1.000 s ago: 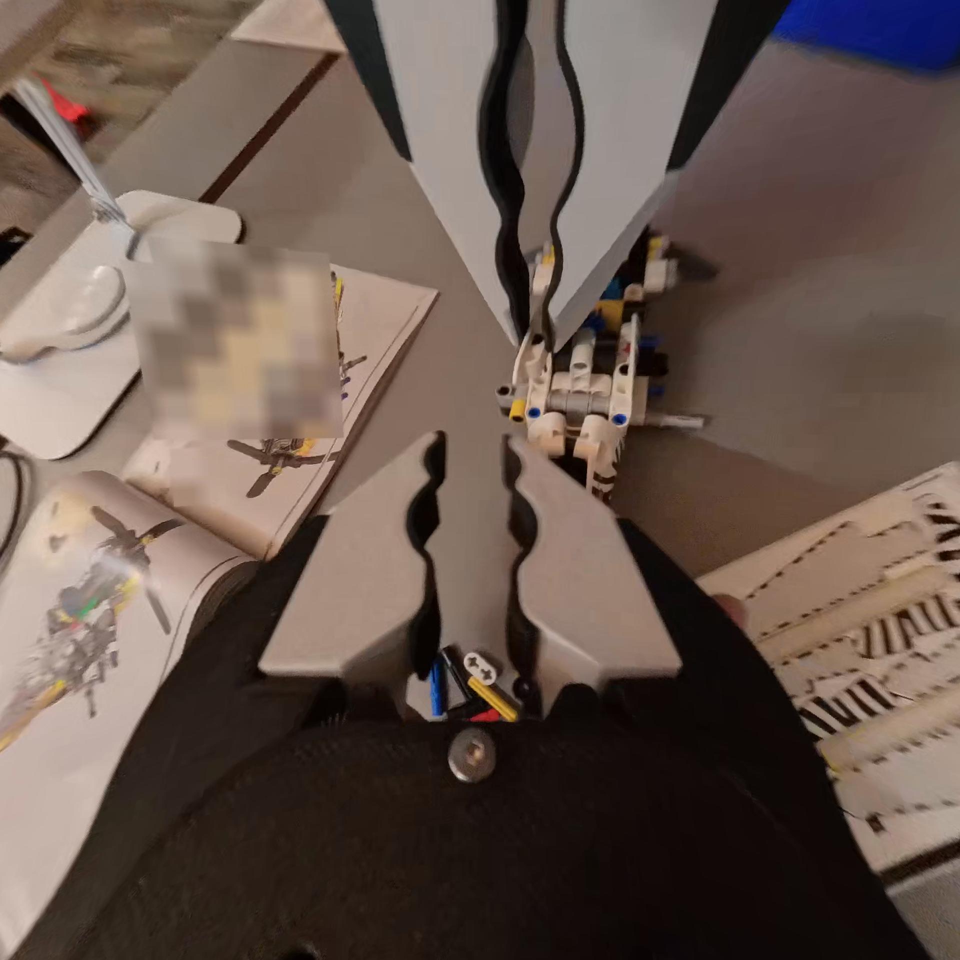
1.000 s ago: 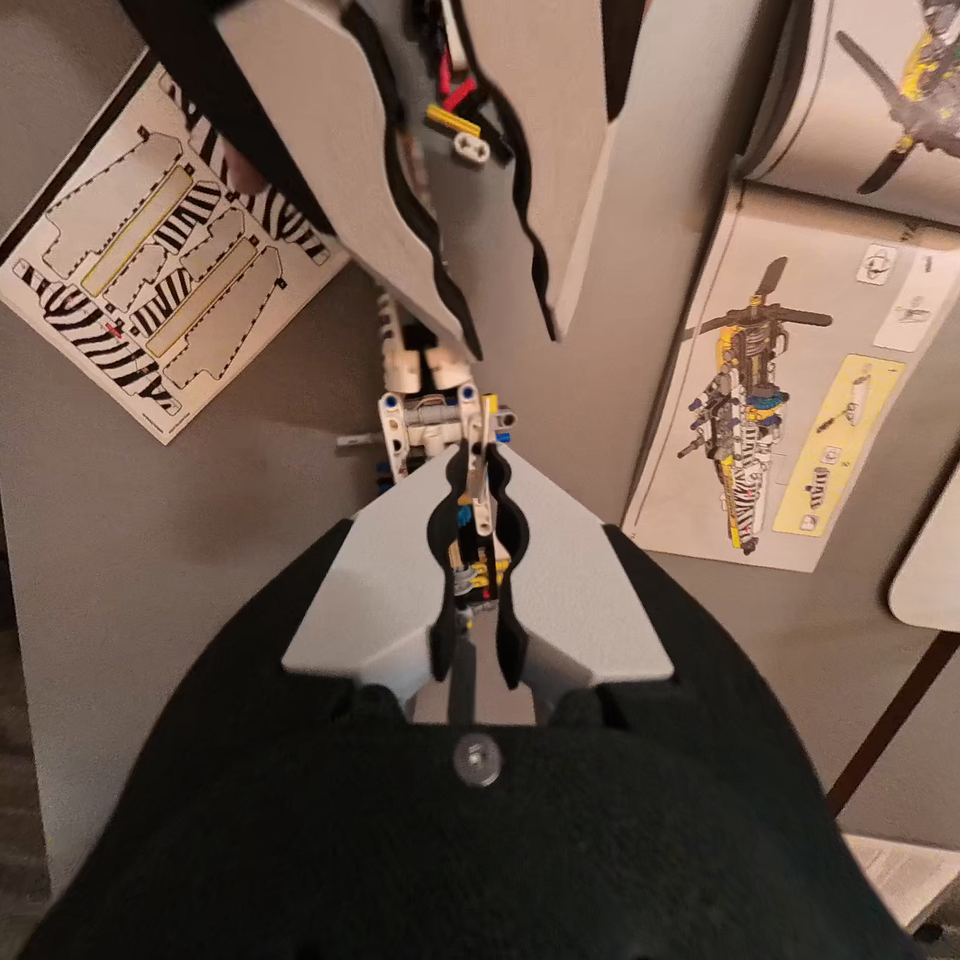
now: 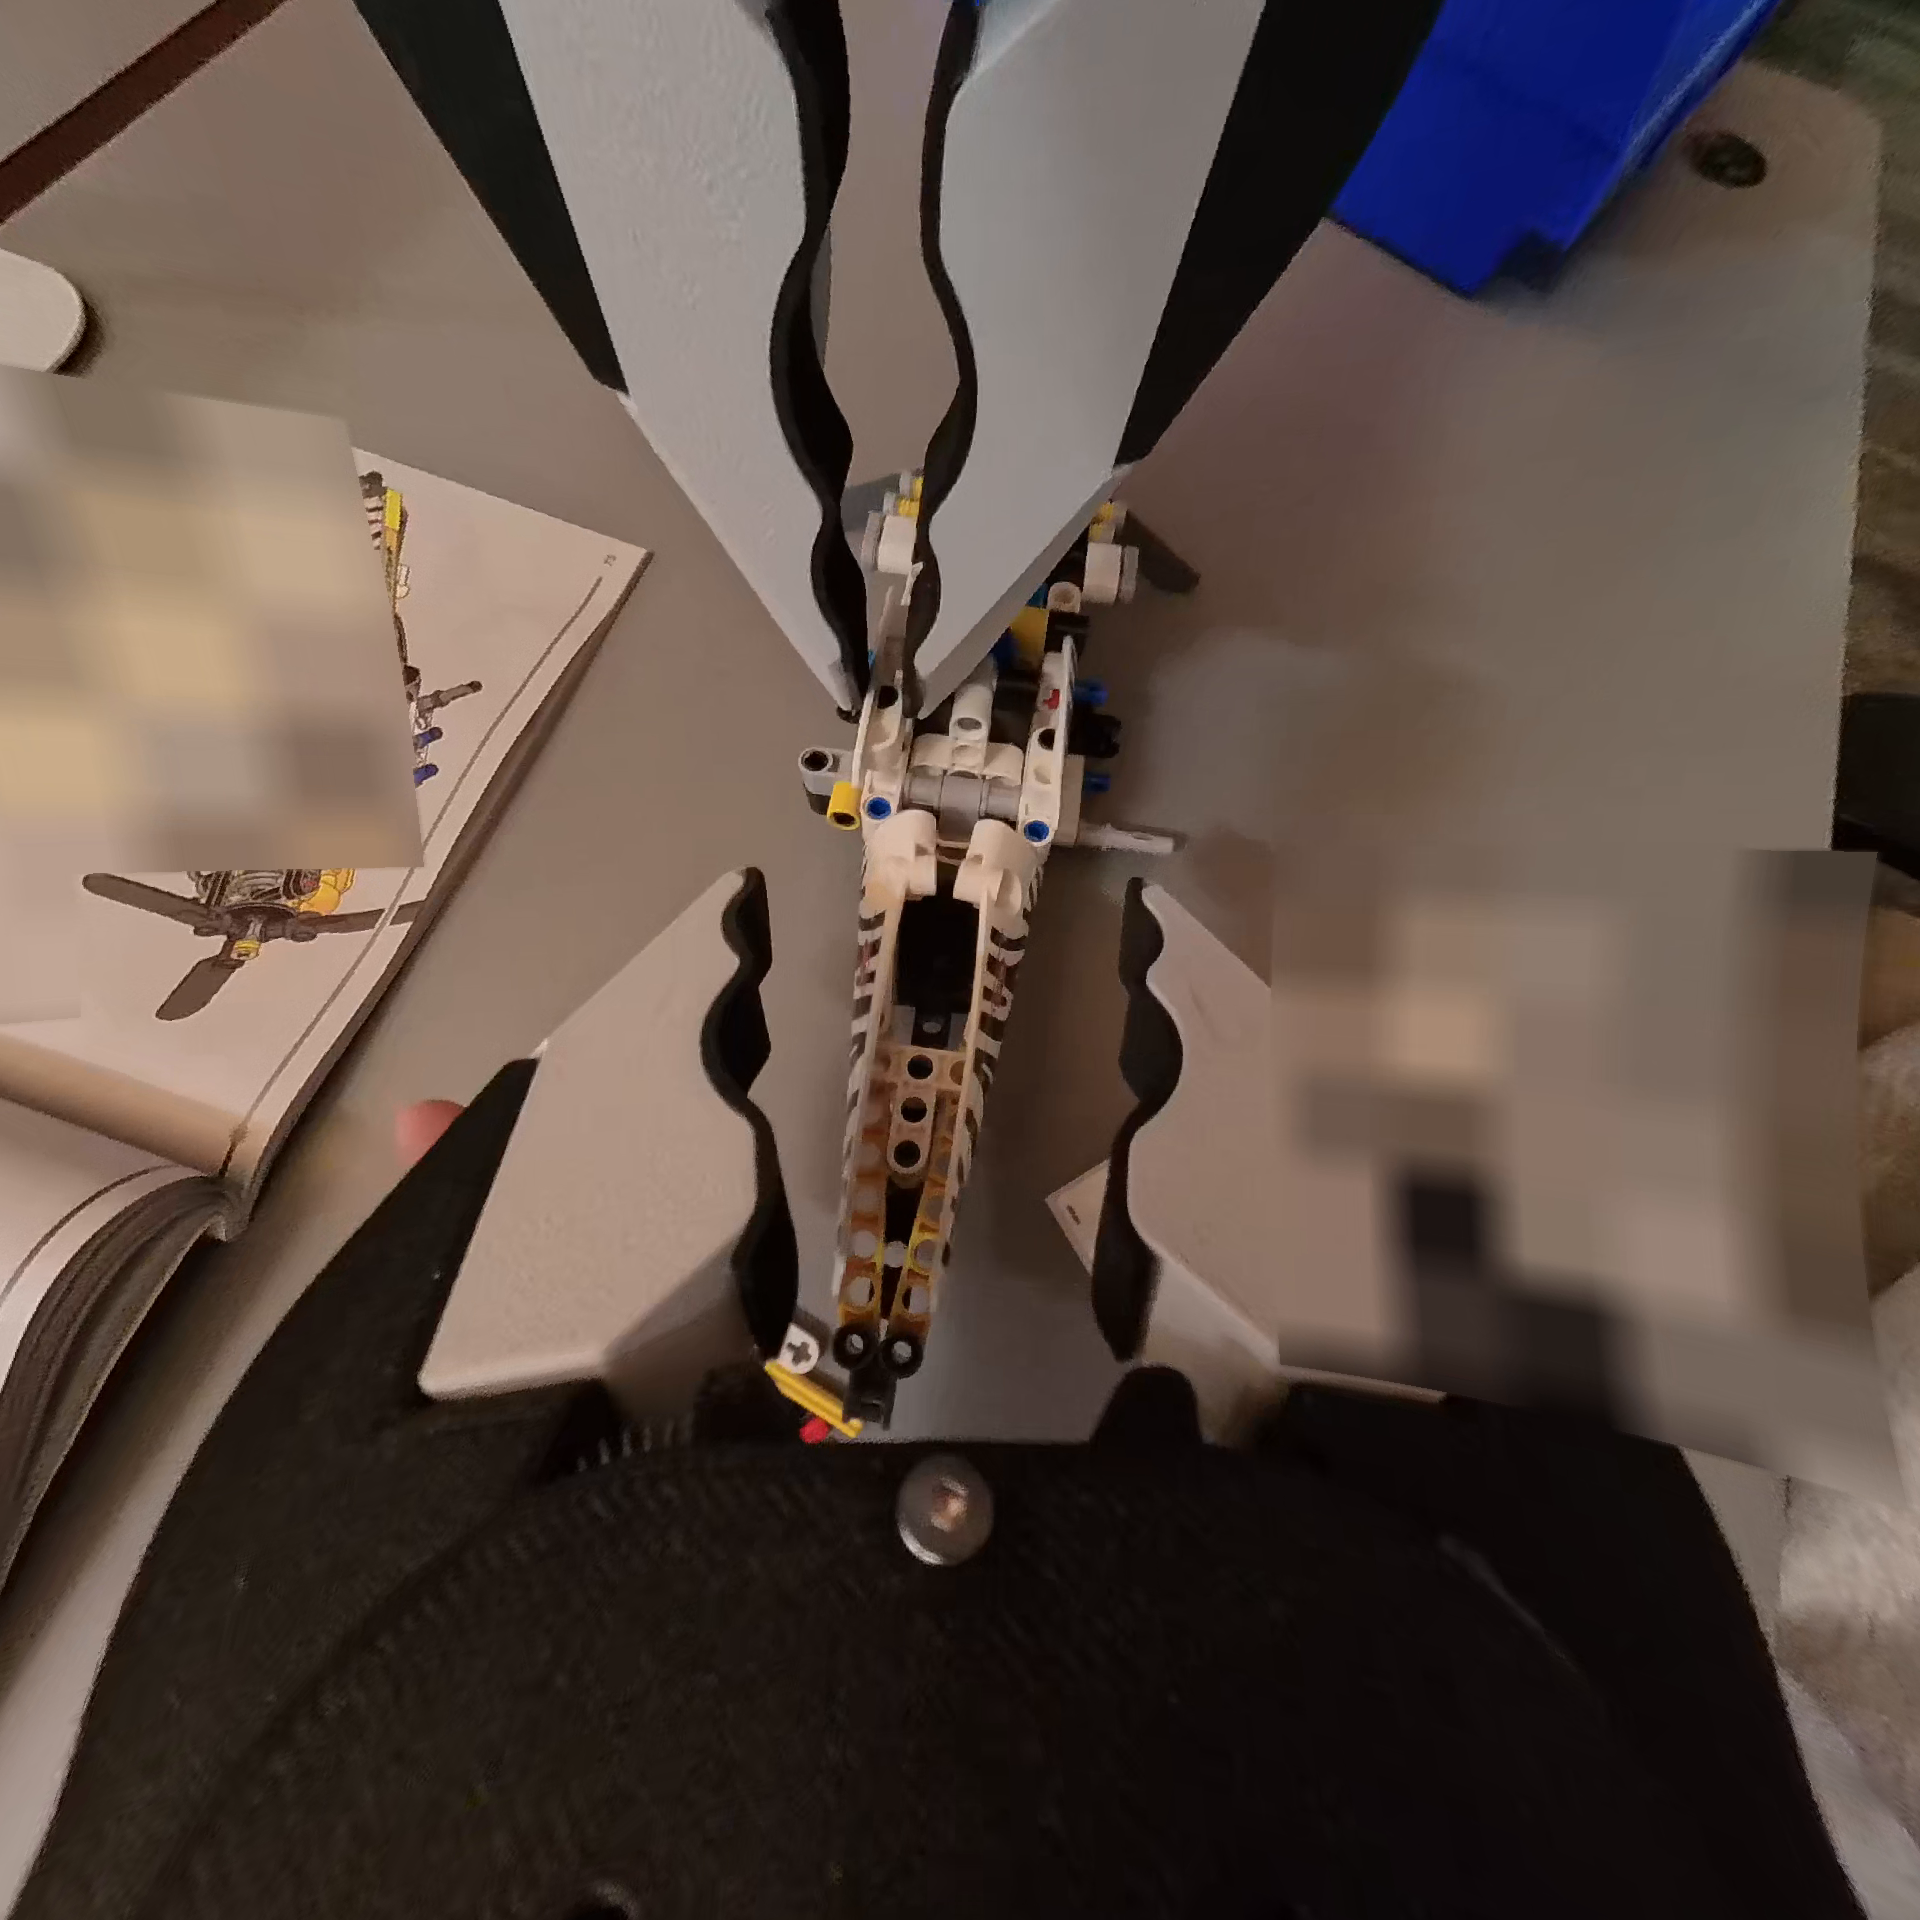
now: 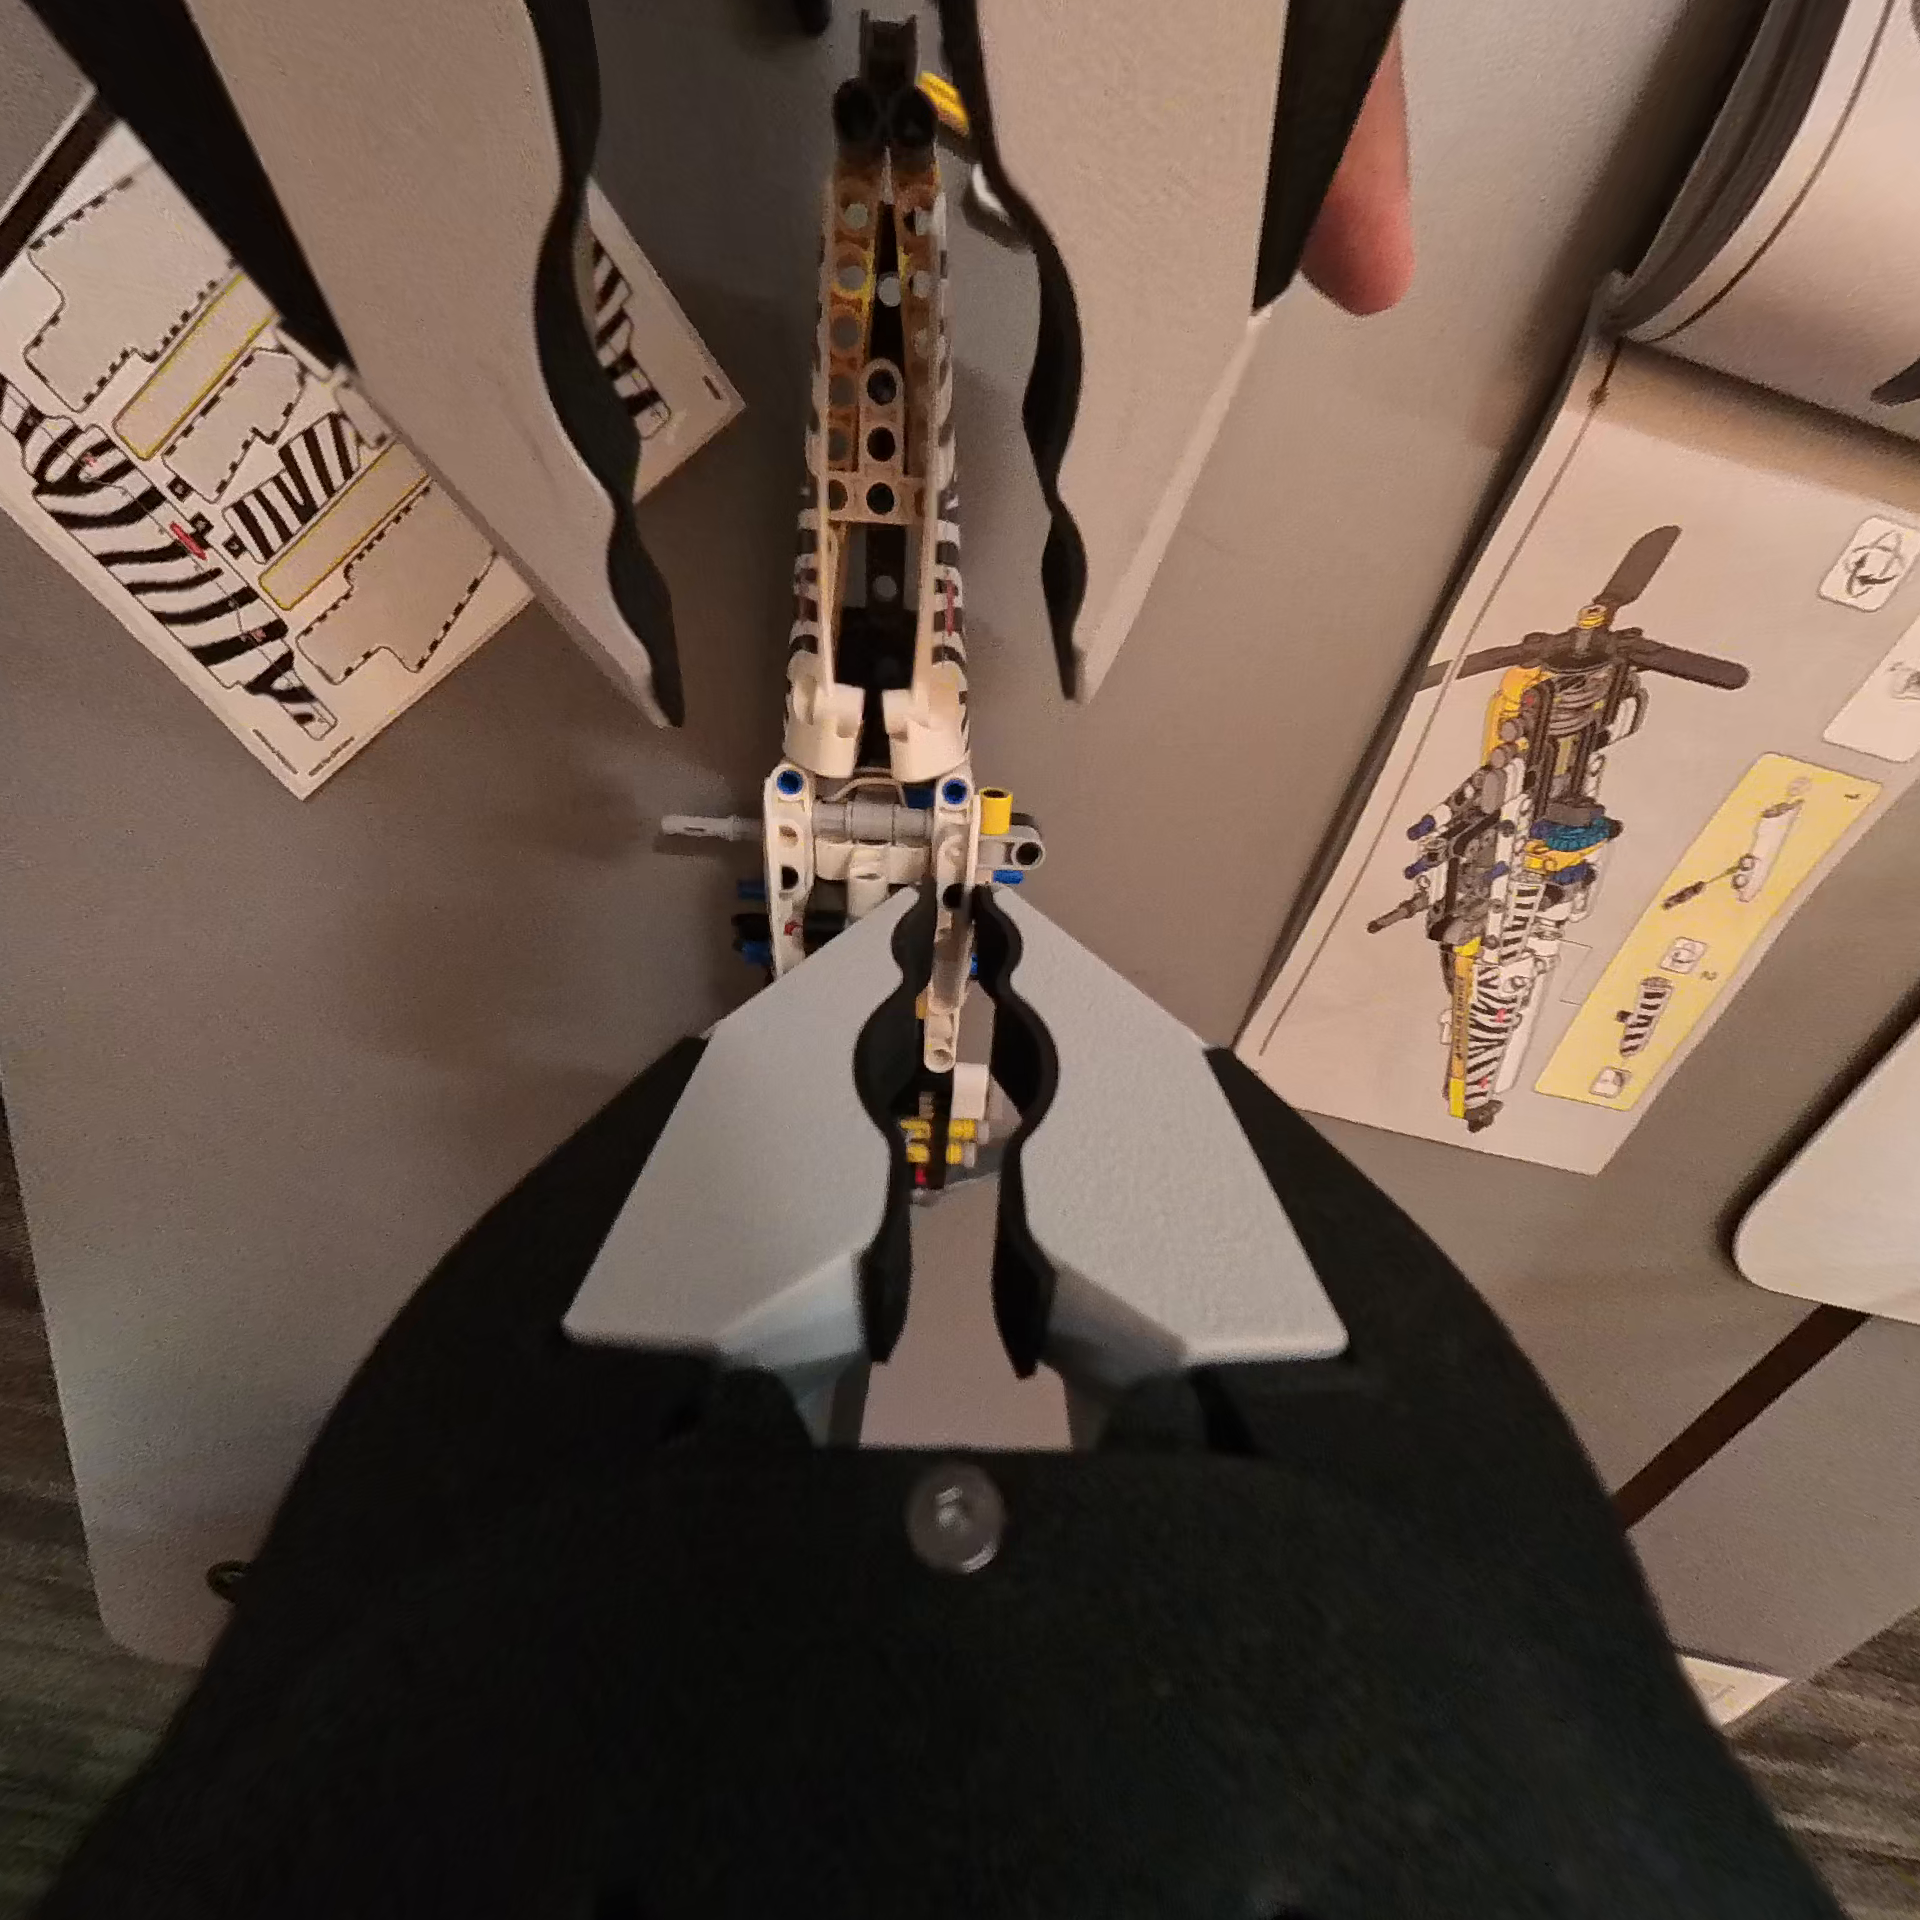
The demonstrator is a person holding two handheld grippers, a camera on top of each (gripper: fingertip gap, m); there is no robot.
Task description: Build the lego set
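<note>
The lego model (image 3: pixel 914 1091), a white helicopter body with zebra-striped panels and a tan and yellow tail boom, lies on the grey table (image 3: pixel 1455 468). My left gripper (image 3: pixel 943 888) is open wide, with the tail boom between its fingers and a gap on each side. My right gripper (image 4: pixel 948 902) is shut on a white beam at the body end of the model (image 4: pixel 883 436). It enters the left wrist view from the top (image 3: pixel 883 696). The left gripper shows at the top of the right wrist view (image 4: pixel 871 701).
An open instruction booklet (image 3: pixel 499 665) lies left of the model, also in the right wrist view (image 4: pixel 1558 831). A zebra sticker sheet (image 4: pixel 208 499) lies on the other side. A blue bin (image 3: pixel 1538 135) stands far right. Loose small pieces (image 3: pixel 821 1382) lie by the tail tip.
My left gripper has opened wider and moved forward, so the model's tail now lies between its fingers. My right gripper has stayed shut on the model.
</note>
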